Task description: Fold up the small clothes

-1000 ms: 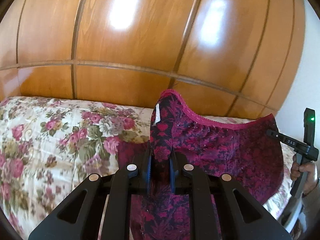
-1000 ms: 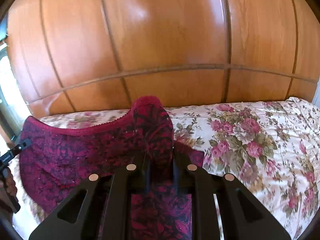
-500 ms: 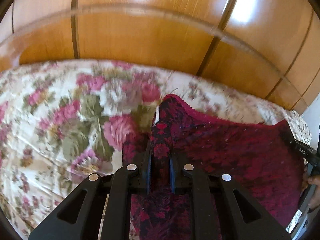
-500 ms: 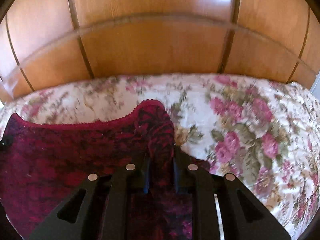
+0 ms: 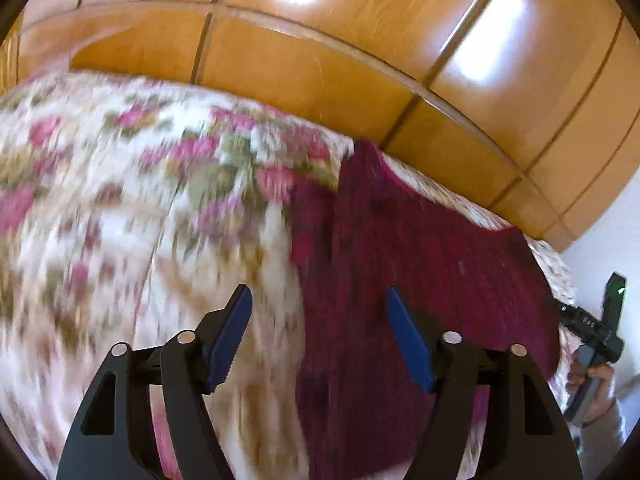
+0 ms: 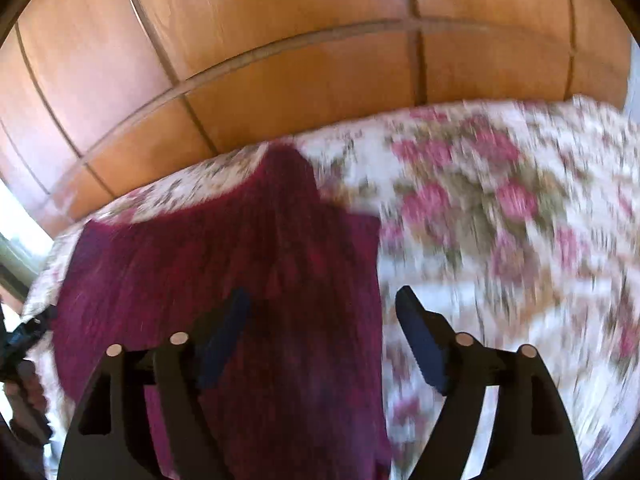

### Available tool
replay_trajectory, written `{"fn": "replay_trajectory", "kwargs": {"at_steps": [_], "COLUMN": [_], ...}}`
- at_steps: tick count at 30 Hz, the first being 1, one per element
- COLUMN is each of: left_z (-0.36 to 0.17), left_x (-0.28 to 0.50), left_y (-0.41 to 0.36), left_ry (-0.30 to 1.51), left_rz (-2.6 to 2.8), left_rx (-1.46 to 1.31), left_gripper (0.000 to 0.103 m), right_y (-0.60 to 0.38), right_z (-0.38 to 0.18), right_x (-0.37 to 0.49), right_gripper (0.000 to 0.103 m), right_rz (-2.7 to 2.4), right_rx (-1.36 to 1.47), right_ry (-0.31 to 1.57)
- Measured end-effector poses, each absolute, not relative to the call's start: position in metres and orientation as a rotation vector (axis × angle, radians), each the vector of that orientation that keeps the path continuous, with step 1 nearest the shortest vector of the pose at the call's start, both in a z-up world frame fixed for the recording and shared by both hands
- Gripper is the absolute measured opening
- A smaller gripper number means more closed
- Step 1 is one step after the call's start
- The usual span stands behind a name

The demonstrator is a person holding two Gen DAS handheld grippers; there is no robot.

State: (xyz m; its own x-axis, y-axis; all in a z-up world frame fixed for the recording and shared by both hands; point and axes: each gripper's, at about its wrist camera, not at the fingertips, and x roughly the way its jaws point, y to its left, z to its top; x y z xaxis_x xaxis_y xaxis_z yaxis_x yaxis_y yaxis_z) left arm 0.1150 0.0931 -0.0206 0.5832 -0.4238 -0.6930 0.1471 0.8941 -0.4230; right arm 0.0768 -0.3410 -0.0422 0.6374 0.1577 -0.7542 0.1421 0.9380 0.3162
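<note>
Nearest the cameras, both sets of tongs stand wide apart. The left tongs [image 5: 318, 336] and the right tongs [image 6: 322, 340] have just been opening, and no pad presses on cloth now, though the dark red patterned garment [image 5: 420, 272] lies partly in the gap of each.

The garment rests spread on the floral bedspread [image 5: 120, 240], its left edge under the left tongs and its right edge under the right tongs. Its scalloped top hem runs toward the wooden headboard [image 5: 320, 72] beyond. Both corners look bunched where they were let go; blur hides the detail.

Risks, as I judge them:
- A bunched corner could stay crumpled, so the next fold would lie uneven.
- An open pad drawn back across the cloth could snag it and drag the garment out of line.
- A regrasp could also catch the soft bedspread beneath and lift both together.

Beyond the garment's right edge, the person's hand [image 5: 592, 384] holds the other handle.
</note>
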Motion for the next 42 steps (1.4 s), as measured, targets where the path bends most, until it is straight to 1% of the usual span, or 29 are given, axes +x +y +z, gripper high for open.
{"fn": "replay_trajectory", "kwargs": {"at_steps": [5, 7, 8, 9, 10, 11, 12, 13, 14, 15, 18, 23, 29, 31, 32, 33, 34, 35, 36, 37, 38, 42], "left_z": [-0.046, -0.055, -0.057, -0.059, -0.062, -0.063, -0.063, -0.06, -0.057, -0.053, -0.041, -0.022, -0.032, -0.035, -0.035, -0.034, -0.031, -0.027, -0.021, -0.018, -0.016, -0.008], "left_x": [0.059, 0.048, 0.044, 0.045, 0.047, 0.05, 0.053, 0.055, 0.055, 0.052, 0.042, 0.006, -0.044, -0.054, -0.055, -0.055, -0.052, -0.049, -0.042, -0.036, -0.029, 0.007], "left_y": [0.098, 0.096, 0.095, 0.094, 0.091, 0.089, 0.086, 0.086, 0.085, 0.086, 0.092, 0.107, 0.112, 0.112, 0.114, 0.118, 0.124, 0.13, 0.136, 0.14, 0.142, 0.135], "left_ry": [0.941, 0.963, 0.968, 0.97, 0.977, 0.989, 1.0, 0.996, 0.99, 0.983, 0.964, 0.953, 1.018, 1.035, 1.032, 1.024, 1.003, 0.981, 0.952, 0.936, 0.924, 0.892], "left_rz": [-0.406, -0.448, -0.453, -0.451, -0.459, -0.474, -0.467, -0.468, -0.471, -0.472, -0.488, -0.503, -0.516, -0.506, -0.503, -0.501, -0.493, -0.482, -0.468, -0.459, -0.453, -0.457], "left_rx": [-0.456, -0.514, -0.531, -0.543, -0.556, -0.561, -0.56, -0.556, -0.546, -0.536, -0.533, -0.533, -0.531, -0.521, -0.525, -0.536, -0.563, -0.58, -0.585, -0.585, -0.586, -0.554], "left_gripper": [0.07, 0.07, 0.07, 0.066, 0.052, 0.043, 0.035, 0.024, 0.023, 0.02, 0.016, 0.016, 0.016, 0.02, 0.021, 0.022, 0.022, 0.022, 0.022, 0.022, 0.022, 0.022], "right_y": [-0.336, -0.33, -0.325, -0.322, -0.32, -0.319, -0.318, -0.317, -0.315, -0.313, -0.315, -0.315, -0.313, -0.314, -0.315, -0.317, -0.319, -0.321, -0.324, -0.325, -0.325, -0.323], "right_z": [-0.062, -0.071, -0.076, -0.078, -0.079, -0.078, -0.076, -0.073, -0.067, -0.061, -0.045, -0.025, -0.048, -0.053, -0.052, -0.049, -0.043, -0.037, -0.031, -0.026, -0.021, -0.018], "right_x": [0.011, -0.002, -0.006, -0.007, -0.007, -0.006, -0.005, -0.005, -0.007, -0.01, -0.023, -0.064, -0.106, -0.111, -0.11, -0.108, -0.105, -0.102, -0.098, -0.093, -0.084, -0.042], "right_gripper": [0.076, 0.067, 0.058, 0.053, 0.05, 0.042, 0.031, 0.027, 0.023, 0.021, 0.019, 0.018, 0.018, 0.019, 0.023, 0.031, 0.034, 0.041, 0.055, 0.061, 0.064, 0.064], "right_rz": [0.048, 0.067, 0.068, 0.058, 0.051, 0.045, 0.039, 0.037, 0.04, 0.047, 0.078, 0.157, 0.161, 0.159, 0.159, 0.151, 0.15, 0.146, 0.142, 0.132, 0.117, 0.089], "right_rx": [0.419, 0.428, 0.414, 0.398, 0.387, 0.389, 0.387, 0.38, 0.365, 0.354, 0.367, 0.381, 0.378, 0.385, 0.39, 0.39, 0.391, 0.392, 0.393, 0.39, 0.378, 0.367], "right_ry": [0.928, 0.951, 0.963, 0.964, 0.963, 0.963, 0.962, 0.959, 0.95, 0.941, 0.904, 0.9, 1.024, 1.046, 1.045, 1.035, 1.012, 0.986, 0.96, 0.936, 0.913, 0.876]}}
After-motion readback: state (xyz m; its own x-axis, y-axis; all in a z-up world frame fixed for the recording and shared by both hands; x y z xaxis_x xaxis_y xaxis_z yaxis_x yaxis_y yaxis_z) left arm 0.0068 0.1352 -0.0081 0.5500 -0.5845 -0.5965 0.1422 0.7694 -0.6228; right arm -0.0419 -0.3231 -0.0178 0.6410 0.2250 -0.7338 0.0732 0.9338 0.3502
